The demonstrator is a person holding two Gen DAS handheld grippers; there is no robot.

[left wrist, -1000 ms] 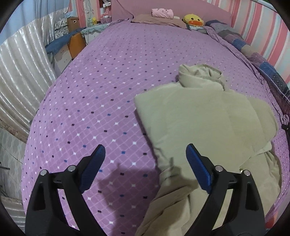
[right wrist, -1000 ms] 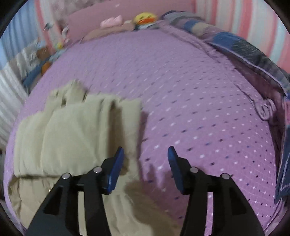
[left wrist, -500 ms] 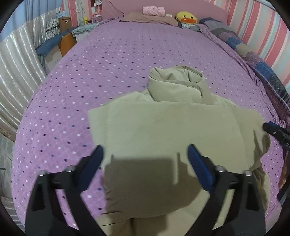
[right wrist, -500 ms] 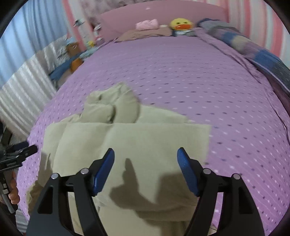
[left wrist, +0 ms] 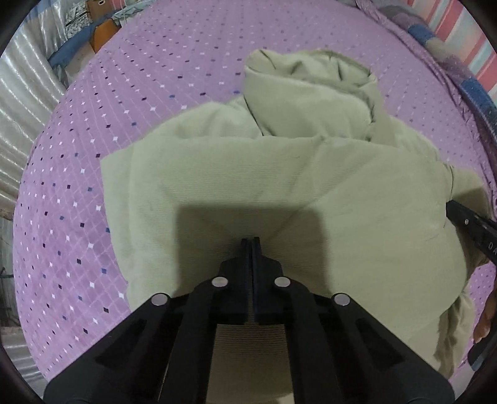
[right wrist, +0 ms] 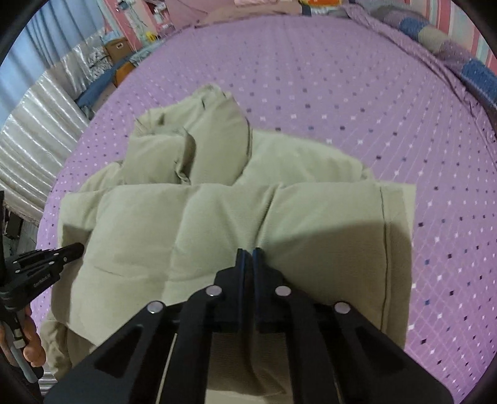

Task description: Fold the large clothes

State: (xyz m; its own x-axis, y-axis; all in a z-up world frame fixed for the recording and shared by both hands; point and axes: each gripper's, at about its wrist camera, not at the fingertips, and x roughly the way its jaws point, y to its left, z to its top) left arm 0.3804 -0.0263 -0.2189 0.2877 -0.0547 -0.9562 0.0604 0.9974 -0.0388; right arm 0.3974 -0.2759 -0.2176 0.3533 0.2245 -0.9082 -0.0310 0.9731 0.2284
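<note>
A pale green padded jacket (left wrist: 310, 174) lies partly folded on the purple dotted bed (left wrist: 186, 62), its bunched hood (left wrist: 310, 93) at the far end. My left gripper (left wrist: 251, 241) points steeply down over the near part of the jacket; its jaws are closing and stand together, with no cloth seen between them. In the right wrist view the jacket (right wrist: 217, 211) fills the middle of the bed (right wrist: 341, 77). My right gripper (right wrist: 248, 250) is likewise closing to a shut stand over the fabric. Each gripper shows at the other view's edge: the right gripper (left wrist: 449, 203), the left gripper (right wrist: 81, 247).
A patchwork blanket (left wrist: 466, 77) runs along the bed's right side. Boxes and clutter (left wrist: 102, 28) and a silvery curtain (left wrist: 25, 77) lie past the left edge. A person's hand (right wrist: 31, 338) holds the left gripper's handle.
Both grippers have moved in over the jacket and come lower, and both went from wide open to shut. The jacket itself lies as before.
</note>
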